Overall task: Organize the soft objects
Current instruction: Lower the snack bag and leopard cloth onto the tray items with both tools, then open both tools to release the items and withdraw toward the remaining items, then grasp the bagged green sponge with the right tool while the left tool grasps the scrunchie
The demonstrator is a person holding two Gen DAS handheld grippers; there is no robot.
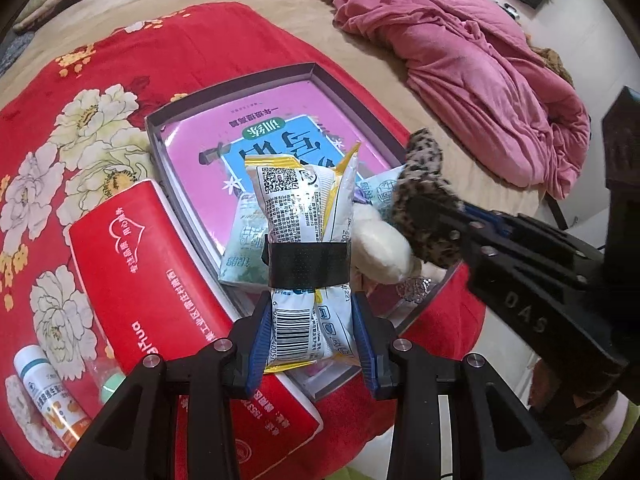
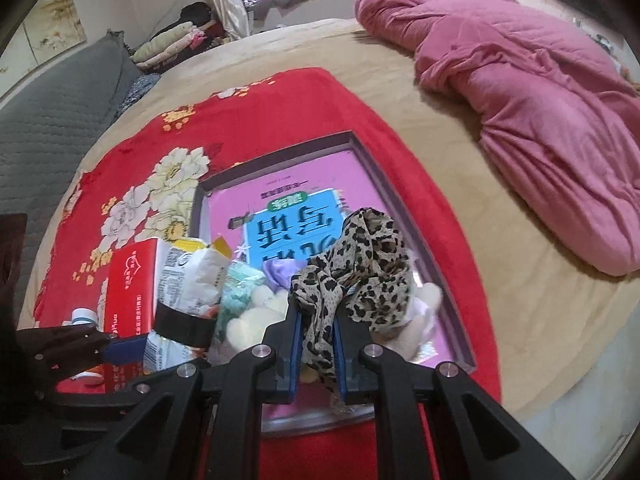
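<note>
Both claws are loaded: our left gripper (image 1: pixel 310 312) pinches a white-and-yellow snack packet (image 1: pixel 304 208) across its middle, jaws part-way in and denting it, while our right gripper (image 2: pixel 318 344) is nearly closed on a leopard-print scarf (image 2: pixel 360 264), thin cloth bunched between the blue pads (image 2: pixel 297 344). We judge the packet light, crinkly and slick, with air or crumbly contents that give under pressure, so the waist grip suits it and a harder squeeze could burst it. The scarf looks weightless and limp; it will drape and trail, so a bunched fold is the place to hold. Both hang over the near end of the shallow grey box (image 1: pixel 240 92), which sits on the red floral blanket (image 1: pixel 100 80) on the bed. Inside the box lies a pink-and-blue booklet (image 1: pixel 280 136), and at its near end a pale green pouch (image 1: pixel 244 240) and a cream plush toy (image 1: pixel 380 248). Just beside the box's left wall lies a red tissue pack (image 1: pixel 160 280).
</note>
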